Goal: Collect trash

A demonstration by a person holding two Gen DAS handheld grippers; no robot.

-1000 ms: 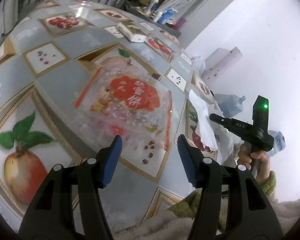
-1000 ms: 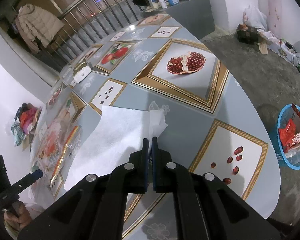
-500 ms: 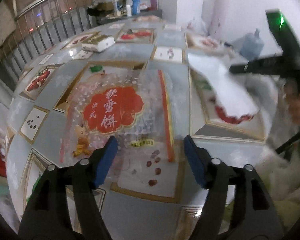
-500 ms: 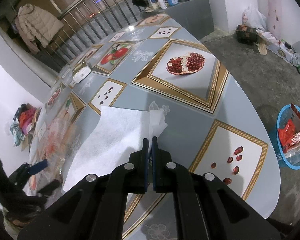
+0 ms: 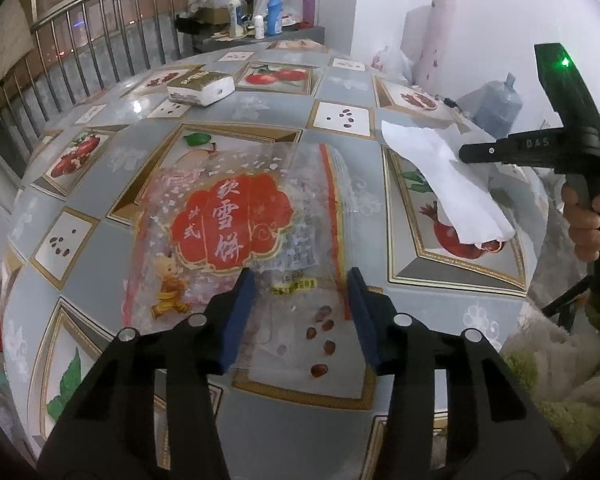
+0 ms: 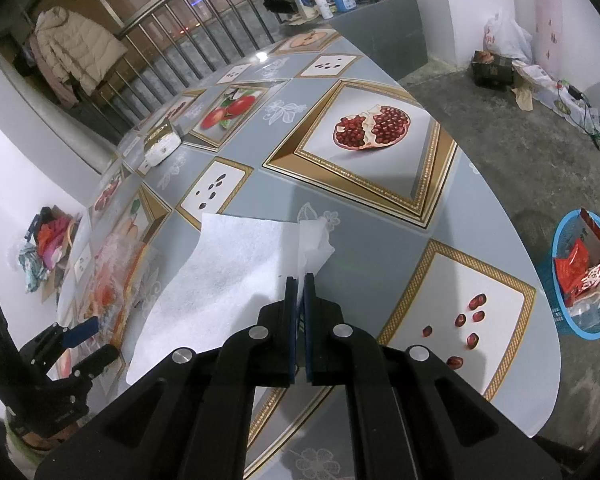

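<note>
A clear plastic snack bag with a red label lies flat on the fruit-patterned table. My left gripper hovers over the bag's near edge. Its jaws are closing with that edge between the blue pads, and a gap still shows on both sides. In the right wrist view the same gripper is at the lower left beside the bag. My right gripper is shut on a white tissue, which drapes onto the table. The left wrist view also shows this tissue to the right of the bag.
A wrapped tissue pack sits further back on the table. A blue basket holding red wrappers stands on the floor past the table's right edge. Bottles stand on a grey counter behind, by a metal railing.
The left gripper rolled upright and swung round to the near edge of the snack bag; its jaws widened, then narrowed. The right gripper and its tissue stayed still.
</note>
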